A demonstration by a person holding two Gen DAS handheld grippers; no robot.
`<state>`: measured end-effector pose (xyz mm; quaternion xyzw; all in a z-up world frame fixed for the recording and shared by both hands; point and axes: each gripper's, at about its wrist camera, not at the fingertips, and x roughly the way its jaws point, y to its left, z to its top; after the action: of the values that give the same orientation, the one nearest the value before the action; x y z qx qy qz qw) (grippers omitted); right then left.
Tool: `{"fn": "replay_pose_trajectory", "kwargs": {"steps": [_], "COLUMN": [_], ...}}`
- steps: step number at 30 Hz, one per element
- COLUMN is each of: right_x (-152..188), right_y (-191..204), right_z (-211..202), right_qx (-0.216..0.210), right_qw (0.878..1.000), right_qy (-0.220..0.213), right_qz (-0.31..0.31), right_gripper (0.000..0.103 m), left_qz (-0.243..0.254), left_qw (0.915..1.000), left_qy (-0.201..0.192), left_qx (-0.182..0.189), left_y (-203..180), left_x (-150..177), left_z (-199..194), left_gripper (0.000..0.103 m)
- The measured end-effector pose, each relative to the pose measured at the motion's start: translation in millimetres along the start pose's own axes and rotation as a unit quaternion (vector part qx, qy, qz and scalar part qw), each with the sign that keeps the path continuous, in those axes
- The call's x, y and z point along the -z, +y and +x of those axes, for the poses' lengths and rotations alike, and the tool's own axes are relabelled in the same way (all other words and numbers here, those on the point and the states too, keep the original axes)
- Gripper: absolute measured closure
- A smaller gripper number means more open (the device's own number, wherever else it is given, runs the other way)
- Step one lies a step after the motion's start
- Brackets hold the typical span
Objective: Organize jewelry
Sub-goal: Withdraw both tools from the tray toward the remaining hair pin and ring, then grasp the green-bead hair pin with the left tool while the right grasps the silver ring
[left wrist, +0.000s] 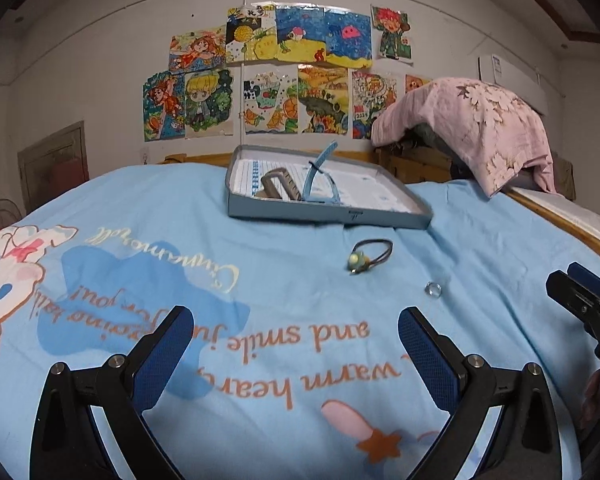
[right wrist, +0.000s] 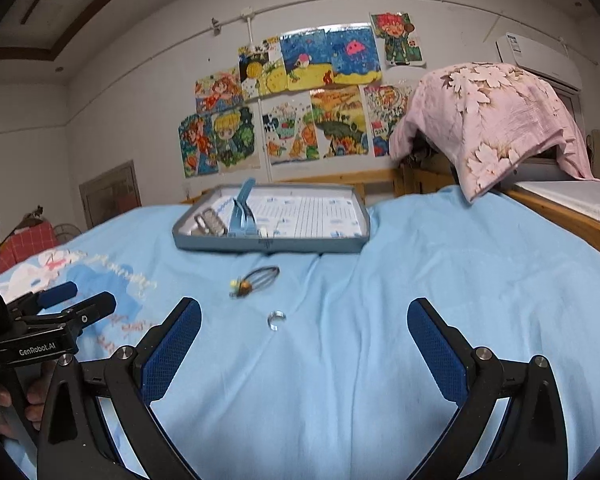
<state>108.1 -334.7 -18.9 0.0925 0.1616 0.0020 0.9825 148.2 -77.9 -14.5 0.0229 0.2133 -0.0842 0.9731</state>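
A shallow blue-grey box (left wrist: 292, 211) (right wrist: 268, 245) lies open on the bed and holds a grey comb-like clip (left wrist: 278, 185) (right wrist: 209, 221) and a blue hair clip (left wrist: 319, 176) (right wrist: 242, 212). In front of it lie a dark hair tie with a small charm (left wrist: 366, 258) (right wrist: 256, 278) and a small clear ring (left wrist: 433, 289) (right wrist: 276, 319). My left gripper (left wrist: 296, 338) is open and empty above the sheet, short of these items. My right gripper (right wrist: 304, 330) is open and empty, with the ring just beyond its fingertips.
The bed has a light blue cartoon-print sheet (left wrist: 180, 280) (right wrist: 440, 280). A pink floral cloth (left wrist: 480, 128) (right wrist: 492, 120) drapes over something at the back right. A wooden bed frame (right wrist: 572, 220) runs along the right. Drawings hang on the wall (left wrist: 284, 76).
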Motion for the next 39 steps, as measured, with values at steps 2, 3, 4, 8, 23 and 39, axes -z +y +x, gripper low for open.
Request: {"fn": "replay_pose_trajectory", "kwargs": {"steps": [2,3,4,8,23,39], "right_x": [2,2,3,3,-28,-28], "right_y": [0,0,-2,-3,-3,-5], "right_z": [0,0,0,3,18,98], "right_qx": [0.001,0.002,0.003,0.006,-0.005,-0.032], "right_qw": [1.0,1.0,1.0,1.0,0.999,0.999], "right_qy": [0.01,0.012,0.013,0.018,-0.035,0.029], "right_qz": [0.0,0.001,0.001,0.004,-0.016,0.006], "right_gripper": [0.002,0.002,0.002,0.002,0.002,0.015], "left_qz": [-0.005,-0.008,-0.012,-0.02,-0.045,-0.026], "left_qw": [1.0,1.0,0.9999,0.9998,0.9987,0.9966], "left_qy": [0.003,0.004,0.003,0.005,-0.017,0.062], "left_qx": [0.0,0.0,0.0,0.002,0.014,0.048], "left_y": [2,3,5,8,8,-17], "left_x": [2,2,2,2,-57,-67], "left_z": [0,0,-1,0,50,154], "left_gripper": [0.0,0.0,0.0,0.0,0.0,0.018]}}
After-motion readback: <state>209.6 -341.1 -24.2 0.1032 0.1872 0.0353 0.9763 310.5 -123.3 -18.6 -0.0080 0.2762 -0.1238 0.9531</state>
